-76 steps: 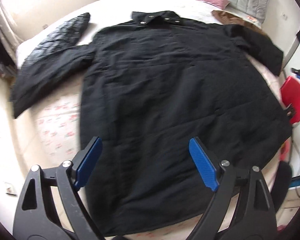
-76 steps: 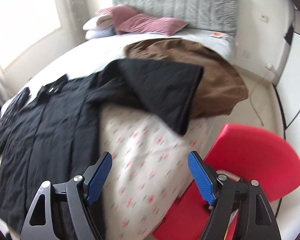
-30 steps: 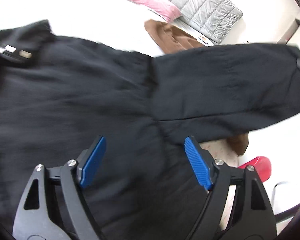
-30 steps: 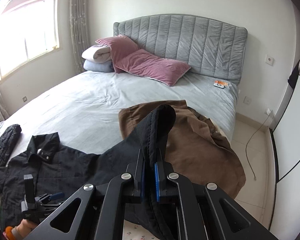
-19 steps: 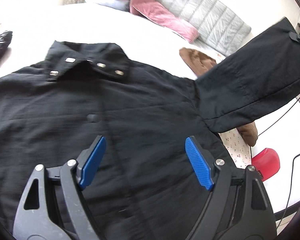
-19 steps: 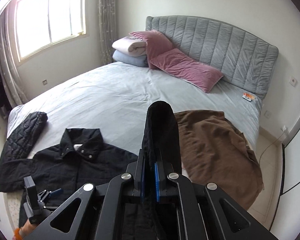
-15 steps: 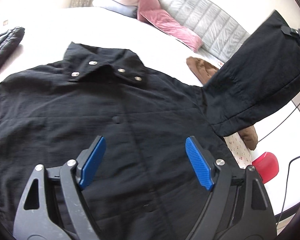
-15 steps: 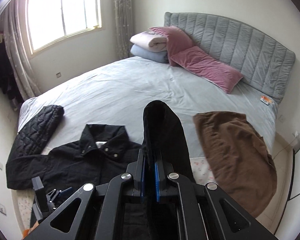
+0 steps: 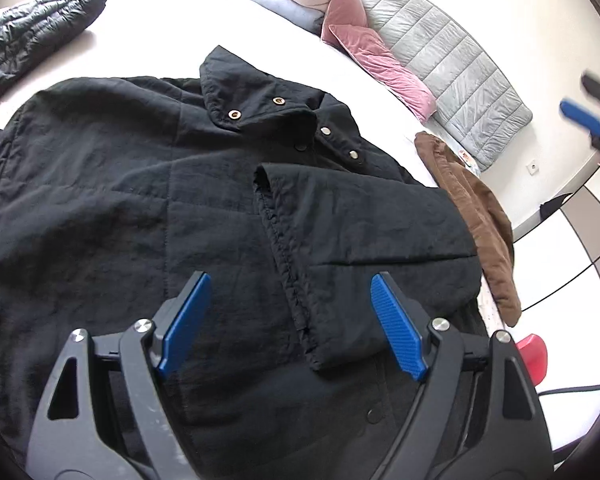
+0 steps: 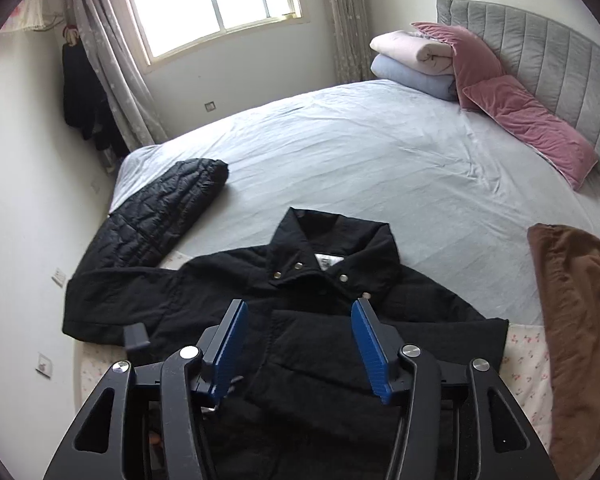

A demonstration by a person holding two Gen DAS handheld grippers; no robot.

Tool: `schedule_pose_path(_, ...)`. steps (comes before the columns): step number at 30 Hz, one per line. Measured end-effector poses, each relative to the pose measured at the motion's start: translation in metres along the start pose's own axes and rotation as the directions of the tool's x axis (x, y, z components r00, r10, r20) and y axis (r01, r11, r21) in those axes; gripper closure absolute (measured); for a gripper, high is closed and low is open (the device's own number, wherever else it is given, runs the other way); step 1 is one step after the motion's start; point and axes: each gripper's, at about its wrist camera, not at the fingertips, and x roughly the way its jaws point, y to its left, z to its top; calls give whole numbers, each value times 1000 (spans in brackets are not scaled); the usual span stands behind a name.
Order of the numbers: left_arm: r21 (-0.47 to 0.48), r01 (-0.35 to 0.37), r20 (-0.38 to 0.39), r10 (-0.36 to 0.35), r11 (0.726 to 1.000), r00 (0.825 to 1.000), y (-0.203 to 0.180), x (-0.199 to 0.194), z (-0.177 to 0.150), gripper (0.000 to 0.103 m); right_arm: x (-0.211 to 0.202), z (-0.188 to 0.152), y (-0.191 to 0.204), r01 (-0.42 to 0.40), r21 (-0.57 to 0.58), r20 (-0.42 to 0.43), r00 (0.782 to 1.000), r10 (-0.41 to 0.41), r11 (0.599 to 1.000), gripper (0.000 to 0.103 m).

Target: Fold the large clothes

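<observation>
A large black jacket (image 9: 120, 208) lies flat on the bed, collar away from me. Its right sleeve (image 9: 364, 224) is folded across the chest; it also shows in the right wrist view (image 10: 340, 360). The left sleeve (image 10: 116, 304) stretches out to the left. My left gripper (image 9: 290, 322) is open and empty, hovering just above the folded sleeve. My right gripper (image 10: 300, 348) is open and empty above the jacket (image 10: 228, 292); it appears blurred at the far right of the left wrist view (image 9: 584, 114).
A black quilted garment (image 10: 168, 208) lies left of the jacket. A brown garment (image 10: 576, 304) lies to the right. Pink pillows (image 10: 524, 116), folded blankets (image 10: 412, 60) and a grey headboard (image 10: 548, 44) are at the far end. A red stool (image 9: 534, 356) stands beside the bed.
My right gripper carried the right sleeve over the jacket's chest, opened and let it go. The sleeve now lies folded across the front. The left gripper stayed open above the jacket.
</observation>
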Motion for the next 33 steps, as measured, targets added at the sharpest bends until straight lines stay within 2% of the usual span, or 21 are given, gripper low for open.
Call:
schedule_pose_path(3, -9, 2, -11, -2, 1000, 1000, -4, 7, 3, 21, 9, -22, -49, 4, 69, -14, 1000, -3, 998, 47)
schedule_pose_path(6, 26, -55, -48, 56, 998, 997, -15, 25, 9, 21, 16, -48, -98, 14, 156, -22, 1000, -11, 988, 45)
schedule_pose_path(7, 30, -74, -63, 75, 997, 995, -18, 32, 11, 27, 20, -59, -116, 10, 195, -23, 1000, -5, 981, 45)
schedule_pose_path(8, 33, -99, -88, 101, 995, 991, -22, 43, 12, 41, 24, -68, -130, 8, 228, -22, 1000, -3, 974, 45)
schedule_pose_path(9, 36, -107, -104, 110, 994, 989, -24, 50, 13, 50, 28, -80, -146, 10, 263, -20, 1000, -5, 965, 45)
schedule_pose_path(10, 42, -111, -118, 115, 993, 986, -27, 58, 13, 70, 32, -90, -160, 14, 290, -15, 1000, -11, 957, 45)
schedule_pose_path(11, 58, -132, -122, 138, 990, 983, -31, 63, 13, 78, 33, -97, -170, 21, 308, -10, 1000, -19, 951, 45)
schedule_pose_path(12, 92, -180, -80, 188, 979, 979, -40, 62, 12, 84, 35, -107, -182, 32, 327, -3, 999, -33, 944, 45)
schedule_pose_path(14, 133, -242, 63, 236, 961, 970, -59, 43, 13, 90, 35, -119, -197, 61, 348, 15, 997, -70, 936, 45)
schedule_pose_path(15, 138, -277, 107, 264, 951, 959, -64, 36, 13, 91, 35, -125, -203, 73, 354, 29, 996, -89, 933, 45)
schedule_pose_path(16, 146, -360, 145, 340, 922, 929, -69, 32, 14, 92, 37, -131, -209, 78, 357, 46, 994, -101, 931, 45)
schedule_pose_path(17, 154, -440, 166, 416, 885, 894, -71, 31, 18, 85, 36, -133, -211, 81, 358, 57, 993, -108, 930, 45)
schedule_pose_path(18, 160, -484, 173, 459, 860, 872, -72, 31, 19, 80, 37, -136, -211, 88, 363, 69, 990, -121, 928, 45)
schedule_pose_path(19, 163, -505, 181, 478, 848, 860, -73, 29, 21, 71, 40, -140, -212, 94, 367, 83, 988, -133, 925, 47)
schedule_pose_path(20, 161, -497, 189, 467, 853, 864, -74, 26, 21, 68, 42, -141, -210, 93, 364, 93, 986, -136, 927, 48)
schedule_pose_path(23, 191, -413, 237, 366, 891, 900, -85, 19, 17, 68, 57, -143, -193, 66, 334, 127, 985, -114, 940, 58)
schedule_pose_path(25, 247, -356, 214, 307, 901, 927, -93, 27, 10, 68, 73, -144, -182, 60, 312, 132, 986, -106, 948, 59)
schedule_pose_path(27, 285, -323, 159, 287, 903, 944, -94, 45, 2, 68, 91, -150, -179, 86, 309, 111, 986, -126, 947, 59)
schedule_pose_path(30, 320, -308, 84, 297, 896, 951, -81, 73, -15, 67, 117, -162, -184, 142, 308, 66, 983, -170, 941, 63)
schedule_pose_path(32, 327, -299, 104, 280, 897, 954, -74, 78, -22, 66, 132, -172, -186, 182, 290, 50, 978, -204, 940, 69)
schedule_pose_path(33, 309, -281, 100, 262, 909, 960, -70, 75, -20, 66, 136, -175, -185, 191, 286, 55, 975, -215, 939, 69)
